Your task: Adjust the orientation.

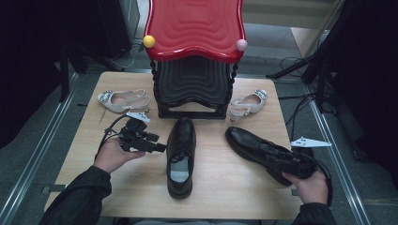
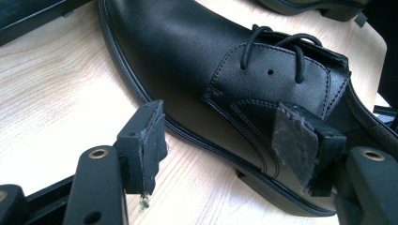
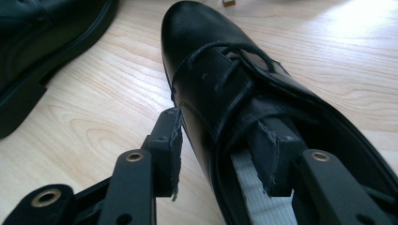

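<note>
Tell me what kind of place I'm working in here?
Likely a lab or studio staging a home shoe-tidying scene: a wooden table on a grey floor with metal rails, a red-topped shoe rack, and dark curtains around. Black dress shoes and pale slingback heels lie out.

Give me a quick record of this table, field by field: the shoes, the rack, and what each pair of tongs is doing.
surface: wooden table
rack: black stand with red top, at table's far edge
middle shoe: black lace-up, toe toward rack
right shoe: black lace-up, lying diagonally
far shoes: two pale slingback heels, either side of rack
left tongs: open, beside middle shoe
right tongs: straddling right shoe's side wall, one jaw inside; contact unclear
</note>
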The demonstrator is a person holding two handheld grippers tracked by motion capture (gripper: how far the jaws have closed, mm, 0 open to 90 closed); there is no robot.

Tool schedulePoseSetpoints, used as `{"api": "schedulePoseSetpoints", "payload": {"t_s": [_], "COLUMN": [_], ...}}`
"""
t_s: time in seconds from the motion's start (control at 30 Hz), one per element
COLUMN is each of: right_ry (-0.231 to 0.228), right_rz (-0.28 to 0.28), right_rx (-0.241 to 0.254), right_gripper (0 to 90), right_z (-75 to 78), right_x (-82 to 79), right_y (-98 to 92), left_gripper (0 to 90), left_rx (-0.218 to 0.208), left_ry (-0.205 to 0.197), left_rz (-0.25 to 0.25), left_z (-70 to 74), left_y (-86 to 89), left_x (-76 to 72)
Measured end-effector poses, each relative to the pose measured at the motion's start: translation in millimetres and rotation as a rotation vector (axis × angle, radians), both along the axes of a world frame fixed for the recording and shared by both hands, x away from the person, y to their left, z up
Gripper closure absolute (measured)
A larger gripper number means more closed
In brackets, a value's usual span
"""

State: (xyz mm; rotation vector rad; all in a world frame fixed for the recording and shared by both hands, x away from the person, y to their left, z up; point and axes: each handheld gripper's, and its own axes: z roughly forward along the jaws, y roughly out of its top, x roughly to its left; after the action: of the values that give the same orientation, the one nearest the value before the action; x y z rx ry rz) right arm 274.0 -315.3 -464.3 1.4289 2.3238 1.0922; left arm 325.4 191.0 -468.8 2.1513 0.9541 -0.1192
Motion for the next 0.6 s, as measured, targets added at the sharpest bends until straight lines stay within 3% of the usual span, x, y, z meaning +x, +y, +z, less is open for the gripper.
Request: {"api": "schedulePoseSetpoints", "payload": {"t_s": [0.13,0.3,0.43,0.6], "right_ry": [0.009,0.025,0.030,0.057], "right_rz": [0.010,0.028,0.036,0.041], "right_rx": [-0.018,0.012,-0.010,0.023], "right_gripper": [56.8,58.5,58.8,67.9], "right_z": [-6.8,-14.5,-14.9,-15.2], "right_x": [8.9,17.8,19.9,22.8], "right_y": [7.8,13.1,17.3,19.9], "left_gripper": [35.0,35.0,35.0,35.0], "left_rx": [0.000,0.000,0.000,-0.001], "left_ry": [-0.001,0.003,0.000,0.000], "left_rz": [0.006,0.009,0.013,0.014], "left_z": [-0.4,-0.9,-1.3,-1.5], "left_y": [1.2,3.6,5.6,6.4], "left_x": [-1.0,-2.9,-4.5,-5.7]}}
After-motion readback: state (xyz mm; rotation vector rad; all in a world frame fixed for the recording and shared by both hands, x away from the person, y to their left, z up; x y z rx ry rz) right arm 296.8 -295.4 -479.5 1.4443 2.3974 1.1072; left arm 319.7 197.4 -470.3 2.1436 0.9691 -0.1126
